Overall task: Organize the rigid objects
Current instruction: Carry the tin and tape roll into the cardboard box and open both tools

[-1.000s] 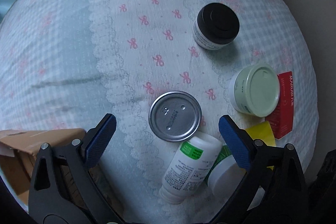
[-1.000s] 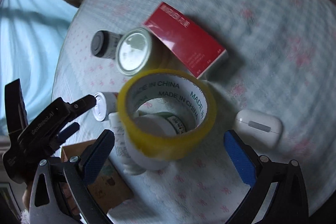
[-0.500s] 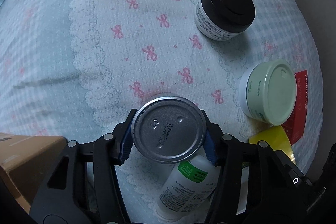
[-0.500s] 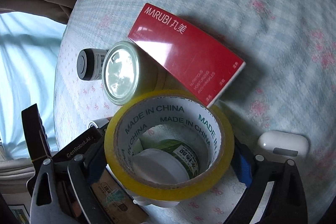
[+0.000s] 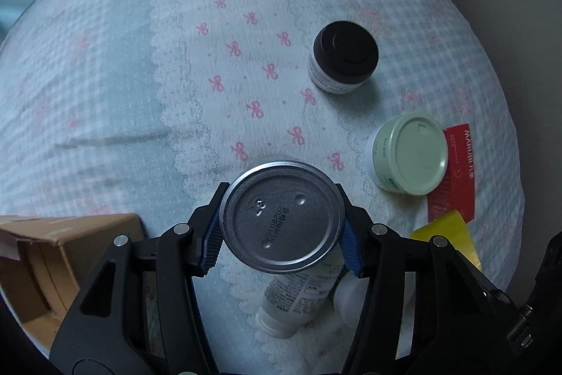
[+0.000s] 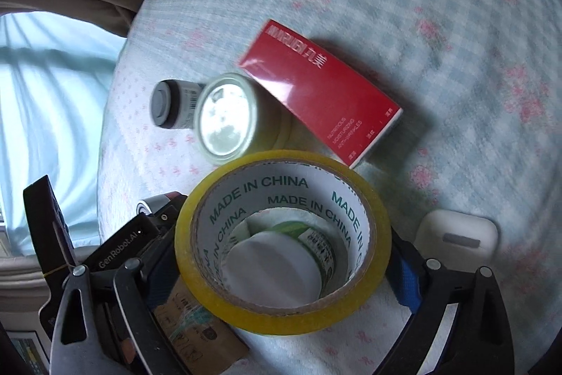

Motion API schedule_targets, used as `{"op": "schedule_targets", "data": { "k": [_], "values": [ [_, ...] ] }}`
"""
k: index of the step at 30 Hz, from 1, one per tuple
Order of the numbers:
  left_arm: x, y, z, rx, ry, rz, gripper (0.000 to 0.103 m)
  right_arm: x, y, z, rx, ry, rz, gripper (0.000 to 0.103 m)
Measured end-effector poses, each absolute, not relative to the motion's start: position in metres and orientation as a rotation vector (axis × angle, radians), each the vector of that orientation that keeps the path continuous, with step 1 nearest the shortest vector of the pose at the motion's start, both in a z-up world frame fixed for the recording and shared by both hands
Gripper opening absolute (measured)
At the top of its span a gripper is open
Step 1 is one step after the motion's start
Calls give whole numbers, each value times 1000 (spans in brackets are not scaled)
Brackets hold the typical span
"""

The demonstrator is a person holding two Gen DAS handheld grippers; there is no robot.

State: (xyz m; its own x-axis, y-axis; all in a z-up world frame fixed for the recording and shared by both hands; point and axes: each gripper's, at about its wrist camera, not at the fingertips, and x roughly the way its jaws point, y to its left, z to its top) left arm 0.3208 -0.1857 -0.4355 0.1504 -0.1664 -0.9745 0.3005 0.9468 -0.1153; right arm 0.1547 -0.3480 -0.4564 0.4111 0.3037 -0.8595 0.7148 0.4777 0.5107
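Soft daylight over a checked bedspread point(image 5: 87, 86) with pink bows, pale blue curtain point(image 6: 45, 115) beyond.

The white bottle point(image 5: 298, 301) is half hidden under the left gripper's point(image 5: 281, 243) tin point(image 5: 282, 217); the cardboard box point(image 5: 45, 255) left of it is cut by the edge.

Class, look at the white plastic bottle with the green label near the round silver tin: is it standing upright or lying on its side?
Lying on its side: the white plastic bottle shows its whole length flat along the bedspread, behind the round silver tin.
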Motion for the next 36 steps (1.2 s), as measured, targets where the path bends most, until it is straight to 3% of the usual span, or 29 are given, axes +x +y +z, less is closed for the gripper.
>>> {"op": "schedule_targets", "data": {
  "k": [18, 28, 36],
  "values": [
    [224, -79, -212, -89, 1133, -258, 52, 116, -322, -265, 751, 1050, -139, 96],
    [201, 51, -184, -114, 1106, -142, 52, 143, -236, -203, 549, 1021, 13, 96],
    [233, 136, -216, -24, 1168, -179, 52, 189, -135, -208, 392, 1050, 100, 96]
  ]
}}
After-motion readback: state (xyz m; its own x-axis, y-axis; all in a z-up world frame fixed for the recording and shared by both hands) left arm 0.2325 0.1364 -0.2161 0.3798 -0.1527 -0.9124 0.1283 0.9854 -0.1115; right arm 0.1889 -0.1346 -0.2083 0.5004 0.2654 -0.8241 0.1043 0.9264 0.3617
